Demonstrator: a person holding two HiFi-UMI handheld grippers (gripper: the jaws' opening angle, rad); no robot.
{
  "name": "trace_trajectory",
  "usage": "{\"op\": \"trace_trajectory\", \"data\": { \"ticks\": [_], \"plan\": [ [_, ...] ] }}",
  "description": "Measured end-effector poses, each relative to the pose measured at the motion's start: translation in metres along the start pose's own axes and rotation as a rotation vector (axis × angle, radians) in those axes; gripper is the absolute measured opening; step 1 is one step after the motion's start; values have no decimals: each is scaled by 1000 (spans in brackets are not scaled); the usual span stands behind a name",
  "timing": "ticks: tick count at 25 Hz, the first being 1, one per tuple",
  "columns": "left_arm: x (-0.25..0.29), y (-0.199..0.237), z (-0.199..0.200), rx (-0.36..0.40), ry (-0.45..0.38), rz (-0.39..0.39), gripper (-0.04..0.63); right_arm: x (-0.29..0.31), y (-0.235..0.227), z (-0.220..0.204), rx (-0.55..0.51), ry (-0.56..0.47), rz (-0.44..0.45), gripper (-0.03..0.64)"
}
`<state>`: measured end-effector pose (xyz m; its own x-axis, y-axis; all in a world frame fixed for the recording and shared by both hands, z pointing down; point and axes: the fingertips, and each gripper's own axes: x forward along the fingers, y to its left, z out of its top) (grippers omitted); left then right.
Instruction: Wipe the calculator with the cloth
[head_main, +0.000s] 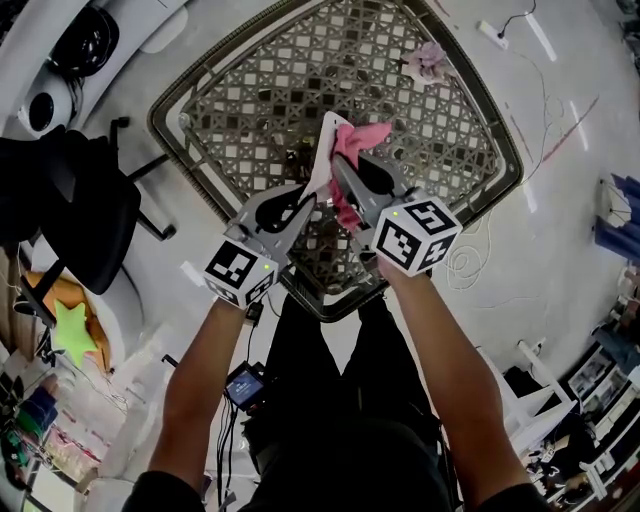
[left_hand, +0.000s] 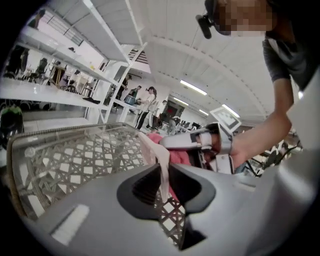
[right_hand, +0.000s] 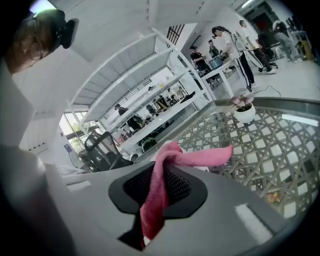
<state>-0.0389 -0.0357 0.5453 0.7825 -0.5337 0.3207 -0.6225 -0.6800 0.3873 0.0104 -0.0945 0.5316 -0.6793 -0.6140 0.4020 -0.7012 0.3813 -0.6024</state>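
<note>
In the head view a flat white calculator (head_main: 326, 152) is held edge-up over the table, with my left gripper (head_main: 311, 200) shut on its lower end. In the left gripper view the calculator (left_hand: 161, 165) shows as a thin pale slab pinched between the jaws. A pink cloth (head_main: 362, 140) lies against the calculator's right face, and my right gripper (head_main: 341, 172) is shut on it. In the right gripper view the cloth (right_hand: 159, 185) hangs through the jaws, one end pointing right. The two grippers stand close side by side, and the right gripper (left_hand: 196, 142) shows in the left gripper view.
Below both grippers is a glass-topped woven table (head_main: 250, 90) with a dark rim. A small white pot of pink flowers (head_main: 427, 60) stands at its far right. A black office chair (head_main: 70, 205) is to the left, with white cables (head_main: 470, 262) on the floor to the right.
</note>
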Motion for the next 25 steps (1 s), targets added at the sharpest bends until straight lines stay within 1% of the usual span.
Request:
{"op": "trace_trajectory", "data": {
  "ticks": [2,3,4,7,11,13,15,19,21,23,25],
  "plan": [
    [0,-1,7,88,28,3,114,-12,2,-16,20,21,-2,41],
    [0,-3,11,143,49,2,114,-20,2,-25,28,34,-9,41],
    [1,-5,16,214,68,-1,112,-27,0,-33,33,42,-21,41],
    [3,-12,24,462,141,-18,112,-55,-10,-37,51,16,-78,41],
    [2,-19,17,786,237,-69,113,-86,-24,-17,25,-34,-146,41],
    [-1,-19,6,946,286,-98,114,-94,-32,-12,-14,-22,-179,41],
    [-6,-17,-6,1078,331,-119,114,-95,-40,-14,-57,12,-211,41],
    [-11,-11,-26,1305,408,-147,112,-83,-54,-34,-152,94,-257,41],
    [-11,-9,-38,1398,447,-173,114,-72,-57,-48,-181,144,-263,41],
    [-10,-8,-49,1460,479,-201,117,-62,-56,-62,-203,192,-261,41],
    [-9,-8,-58,1498,505,-225,124,-57,-55,-72,-220,227,-261,41]
  ]
}}
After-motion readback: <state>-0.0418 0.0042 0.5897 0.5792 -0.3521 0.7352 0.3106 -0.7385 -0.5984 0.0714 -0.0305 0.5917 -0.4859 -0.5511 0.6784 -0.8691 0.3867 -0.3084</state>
